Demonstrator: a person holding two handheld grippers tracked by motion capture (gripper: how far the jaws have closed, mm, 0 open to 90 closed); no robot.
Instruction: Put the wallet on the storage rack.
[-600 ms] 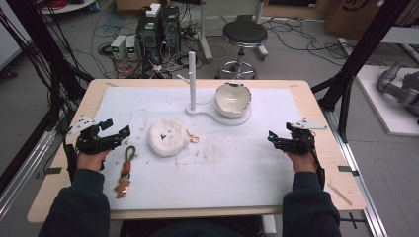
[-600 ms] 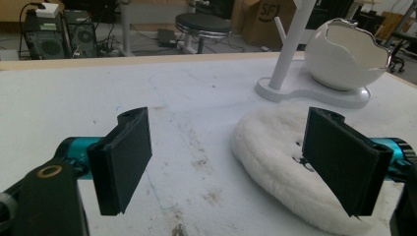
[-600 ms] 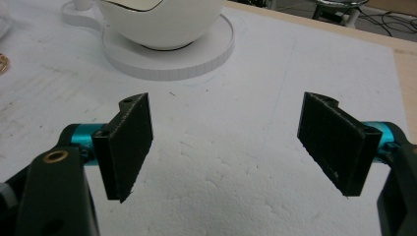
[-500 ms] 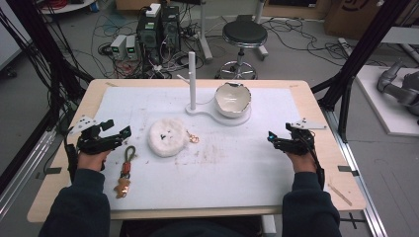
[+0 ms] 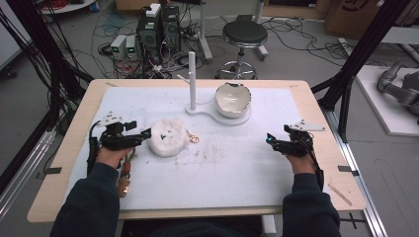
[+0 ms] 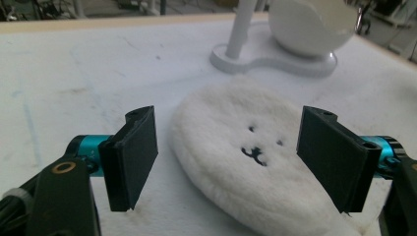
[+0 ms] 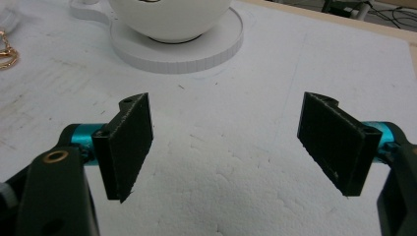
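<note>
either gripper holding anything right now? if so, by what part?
Nothing held. The left gripper is open, its jaws apart on either side of the white plush toy without pressing it. The right gripper is open over bare table.

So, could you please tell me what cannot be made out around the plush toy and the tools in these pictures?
- Plush toy: in the left gripper view its near end is cut off by the bottom edge.
- Keychain: in the high view it is partly hidden by the left tool and the forearm.
- Gold clasp: too small in the high view to tell its form.
- Bowl: its inside is cut off by the top edge of the right gripper view.
</note>
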